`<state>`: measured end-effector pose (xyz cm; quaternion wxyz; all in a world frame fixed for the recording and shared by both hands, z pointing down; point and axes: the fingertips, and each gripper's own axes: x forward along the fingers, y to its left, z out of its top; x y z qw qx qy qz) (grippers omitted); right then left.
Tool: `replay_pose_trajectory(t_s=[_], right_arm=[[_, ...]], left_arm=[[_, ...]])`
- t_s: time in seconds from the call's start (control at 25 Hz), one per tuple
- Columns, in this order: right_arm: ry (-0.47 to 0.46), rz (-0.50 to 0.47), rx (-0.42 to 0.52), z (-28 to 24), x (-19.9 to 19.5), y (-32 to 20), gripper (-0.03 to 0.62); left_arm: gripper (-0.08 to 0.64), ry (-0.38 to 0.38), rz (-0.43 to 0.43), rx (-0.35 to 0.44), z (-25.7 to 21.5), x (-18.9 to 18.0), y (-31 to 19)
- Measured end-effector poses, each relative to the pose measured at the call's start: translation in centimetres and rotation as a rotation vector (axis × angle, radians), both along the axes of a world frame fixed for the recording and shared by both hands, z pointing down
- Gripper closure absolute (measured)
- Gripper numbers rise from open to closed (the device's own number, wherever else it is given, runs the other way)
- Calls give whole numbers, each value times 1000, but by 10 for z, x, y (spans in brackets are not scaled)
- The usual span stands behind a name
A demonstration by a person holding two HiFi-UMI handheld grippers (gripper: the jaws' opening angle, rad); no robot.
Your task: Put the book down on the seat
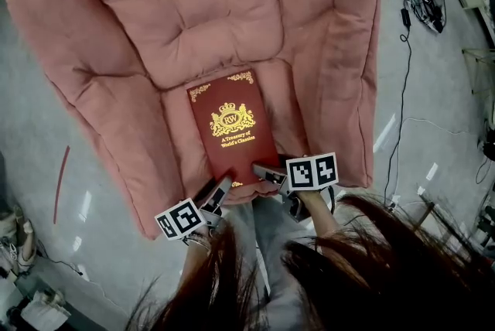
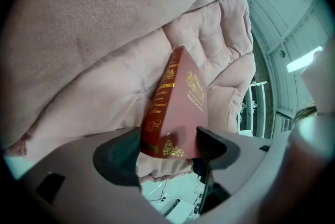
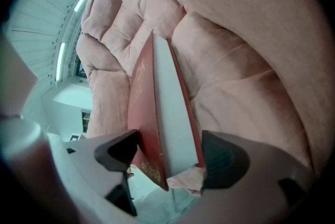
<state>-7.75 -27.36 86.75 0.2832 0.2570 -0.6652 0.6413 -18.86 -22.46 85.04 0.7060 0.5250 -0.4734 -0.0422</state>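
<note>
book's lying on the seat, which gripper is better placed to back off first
Right. The right gripper has fingers apart around the book, likely free to leave; the left gripper clamps its corner.

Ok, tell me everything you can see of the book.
The book is a dark-red hardcover with a gold crest, gold corner ornaments and white page edges. It lies closed, front cover up, on the pink seat cushion, near its front edge. Its near corners sit between the jaws of the left gripper, seemingly clamped, and the right gripper, jaws wide.
</note>
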Motion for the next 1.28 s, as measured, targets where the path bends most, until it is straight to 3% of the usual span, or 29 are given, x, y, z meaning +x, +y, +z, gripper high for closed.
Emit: replay_pose_trajectory(t_s=[0.52,1.28], right_arm=[[31,84,-41,-5,11,7,218],[34,79,-50,-24,41,43,219]], left_arm=[[225,18,-20,-2,-17,0,20],[225,16,-72,14,-55,23,60]])
